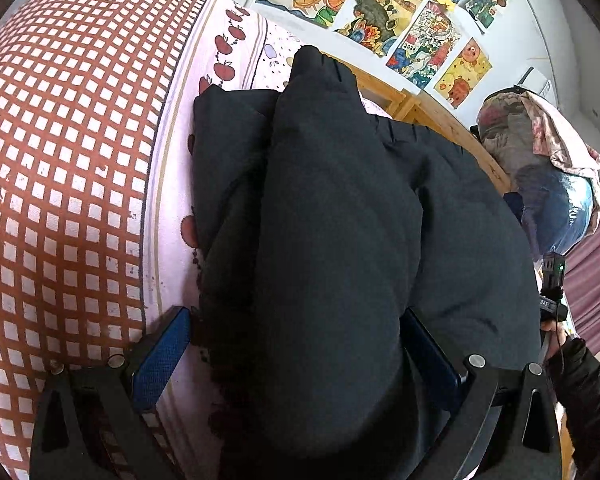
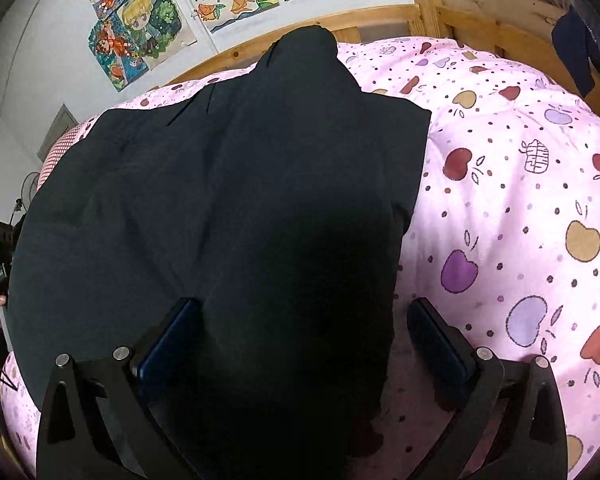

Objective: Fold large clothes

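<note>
I worked in a home bedroom: a wooden bed frame, a pink apple-print quilt, and children's colourful drawings taped to the wall.

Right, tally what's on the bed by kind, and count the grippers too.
Dark garment: 1
Pink quilt: 1
Checked cloth: 1
Grippers: 2 (left gripper, right gripper)
Total: 5
</note>
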`<state>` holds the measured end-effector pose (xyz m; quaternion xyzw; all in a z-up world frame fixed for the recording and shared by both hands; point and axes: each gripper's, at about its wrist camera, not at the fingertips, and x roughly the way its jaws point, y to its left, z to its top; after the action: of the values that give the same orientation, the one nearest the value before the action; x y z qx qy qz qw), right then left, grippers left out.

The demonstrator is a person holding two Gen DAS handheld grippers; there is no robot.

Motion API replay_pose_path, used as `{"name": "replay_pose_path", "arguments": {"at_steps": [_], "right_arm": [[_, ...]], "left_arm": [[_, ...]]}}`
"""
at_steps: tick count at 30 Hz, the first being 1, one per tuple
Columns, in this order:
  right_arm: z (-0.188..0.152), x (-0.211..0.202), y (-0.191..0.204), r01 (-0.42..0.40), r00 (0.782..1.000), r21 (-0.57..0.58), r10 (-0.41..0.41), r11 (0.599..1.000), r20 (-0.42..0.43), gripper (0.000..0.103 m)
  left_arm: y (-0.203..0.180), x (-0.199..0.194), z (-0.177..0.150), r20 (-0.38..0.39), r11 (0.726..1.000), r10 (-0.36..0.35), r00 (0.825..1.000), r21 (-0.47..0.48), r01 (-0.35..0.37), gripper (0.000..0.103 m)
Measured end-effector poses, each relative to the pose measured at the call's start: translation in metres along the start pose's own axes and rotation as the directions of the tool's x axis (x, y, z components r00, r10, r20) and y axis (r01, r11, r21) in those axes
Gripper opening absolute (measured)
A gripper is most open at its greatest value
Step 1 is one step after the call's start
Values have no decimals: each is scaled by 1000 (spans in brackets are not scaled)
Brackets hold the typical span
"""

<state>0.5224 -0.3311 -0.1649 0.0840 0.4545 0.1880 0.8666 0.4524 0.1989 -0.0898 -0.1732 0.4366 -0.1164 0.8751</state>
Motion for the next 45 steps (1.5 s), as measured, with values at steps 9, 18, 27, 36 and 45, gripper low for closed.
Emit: {"name": "replay_pose_path", "arguments": {"at_steps": [9, 18, 27, 36, 45], "right_arm": [[1, 15, 9, -19, 1000, 7, 19, 1000, -15, 102], [-2, 11, 24, 11, 999, -44, -9, 999, 42, 93], [2, 4, 29, -65, 998, 9, 65, 998, -1, 60], [10, 0, 45, 9, 1000, 74, -9, 997, -2, 32], [16, -34, 53, 16, 997, 103, -24, 995, 77, 15]], "left_arm": [[-11, 17, 5, -41, 1000, 10, 999, 4, -10, 103], [-13, 24, 7, -52, 1000, -6, 999, -7, 5, 103], [-7, 13, 10, -56, 999, -33, 998, -25, 31, 80], [-30, -3, 10, -43, 997, 59, 997, -42, -61, 46], [-45, -32, 8, 14, 994, 102, 995, -41, -101, 26]]}}
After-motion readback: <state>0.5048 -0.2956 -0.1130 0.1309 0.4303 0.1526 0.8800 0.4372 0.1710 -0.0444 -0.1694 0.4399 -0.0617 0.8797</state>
